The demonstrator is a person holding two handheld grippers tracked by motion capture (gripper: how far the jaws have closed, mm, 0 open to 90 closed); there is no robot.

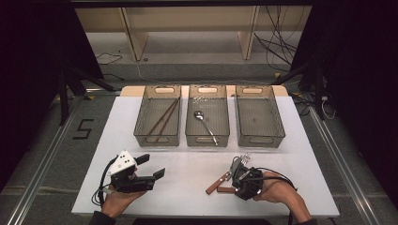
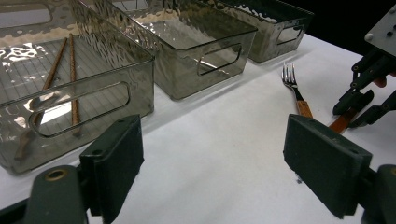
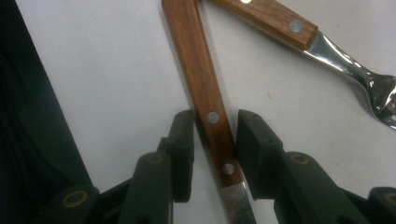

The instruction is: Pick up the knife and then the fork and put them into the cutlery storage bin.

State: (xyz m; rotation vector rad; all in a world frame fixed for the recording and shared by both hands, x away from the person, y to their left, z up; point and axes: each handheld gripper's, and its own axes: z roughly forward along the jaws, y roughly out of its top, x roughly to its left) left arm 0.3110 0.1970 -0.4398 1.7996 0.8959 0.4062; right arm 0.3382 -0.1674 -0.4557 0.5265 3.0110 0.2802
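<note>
White table (image 1: 187, 183) is carrying three clear bins: chopsticks (image 1: 162, 119) and a spoon (image 1: 204, 124) are lying sorted, the right bin (image 1: 259, 121) sitting empty. We are narrowing our right gripper (image 3: 215, 149) around the wood-handled knife (image 3: 201, 79) beside the fork (image 3: 299, 35); our left gripper (image 2: 212, 168) is waiting wide open.

A white table (image 1: 187, 183) was seen, with three clear bins laid in a row toward twelve o'clock — left bin (image 1: 140, 127), middle bin (image 1: 191, 133), right bin (image 1: 278, 127). Toward five o'clock, two wooden-handled pieces were laid on the bare top — a fork (image 3: 299, 32) and a knife (image 3: 201, 79), their handles close together.
</note>
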